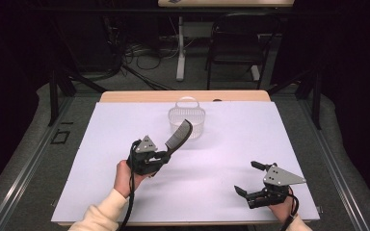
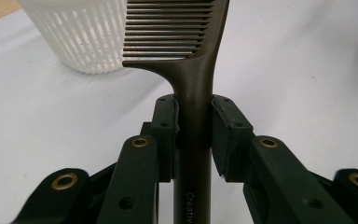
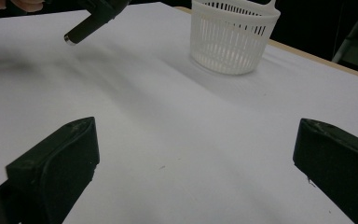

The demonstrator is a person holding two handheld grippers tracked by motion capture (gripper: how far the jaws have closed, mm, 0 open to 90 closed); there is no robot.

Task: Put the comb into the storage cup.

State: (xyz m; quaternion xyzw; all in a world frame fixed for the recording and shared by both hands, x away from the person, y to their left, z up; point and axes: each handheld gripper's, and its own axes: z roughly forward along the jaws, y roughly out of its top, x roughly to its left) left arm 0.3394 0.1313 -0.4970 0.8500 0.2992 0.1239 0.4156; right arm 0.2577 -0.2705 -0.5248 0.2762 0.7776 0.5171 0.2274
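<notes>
Landmark: white slatted basket point(image 1: 187, 120), seen at the far middle of the white table sheet point(image 1: 125, 192) in the high view

Left gripper point(image 1: 163, 155) is seen in front of the basket, slightly to its left, held up in the person's left hand point(image 1: 125, 177). Jaws are clamped on the handle of a dark comb point(image 1: 179, 136). In the left gripper view the handle point(image 2: 193, 154) is pinched between both pads, with the teeth past the jaw tips and the basket point(image 2: 81, 37) just beyond on the left. In the high view the comb head is angled up toward the basket and overlaps its near rim; whether they touch cannot be told

Right gripper point(image 1: 246, 178) is seen well apart from the basket, near the front right of the sheet. Jaws are spread wide with nothing between them; in the right gripper view bare sheet point(image 3: 191, 140) is seen between the two pads, the basket point(image 3: 233, 35) at upper right, the comb handle end point(image 3: 77, 33) at upper left
</notes>
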